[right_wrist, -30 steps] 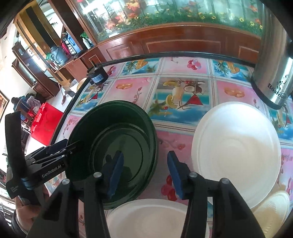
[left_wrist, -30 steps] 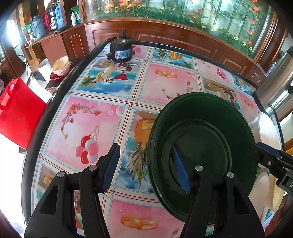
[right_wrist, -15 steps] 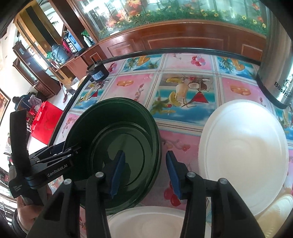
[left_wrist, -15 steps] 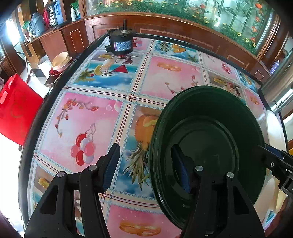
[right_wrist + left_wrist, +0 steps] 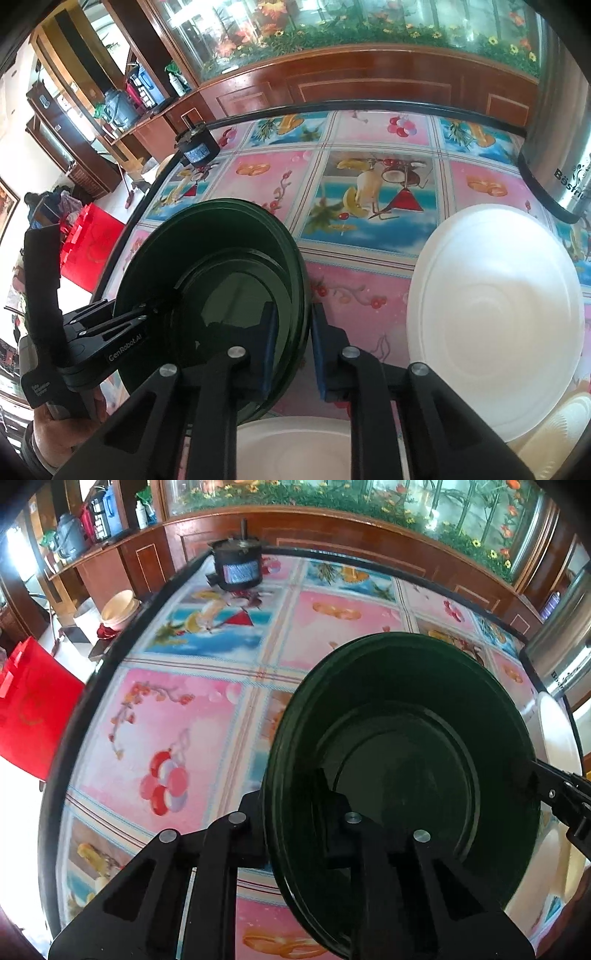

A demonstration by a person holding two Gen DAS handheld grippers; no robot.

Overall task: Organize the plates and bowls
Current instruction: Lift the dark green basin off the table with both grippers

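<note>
A stack of dark green plates is lifted off the table and tilted. My left gripper is shut on its left rim, one finger inside and one outside. In the right wrist view the green plates sit at the left, and my right gripper is shut on their right rim. The left gripper also shows there, on the opposite rim. A large white plate lies on the table to the right. Another white plate lies below the right gripper.
The round table carries a bright fruit-pattern cloth. A black motor stands at its far edge. A steel urn stands at the far right. Cream dishes lie at the lower right. A red bag stands on the floor left.
Both grippers have closed onto opposite rims of the green plates. The plates have risen and tilted towards the left wrist camera.
</note>
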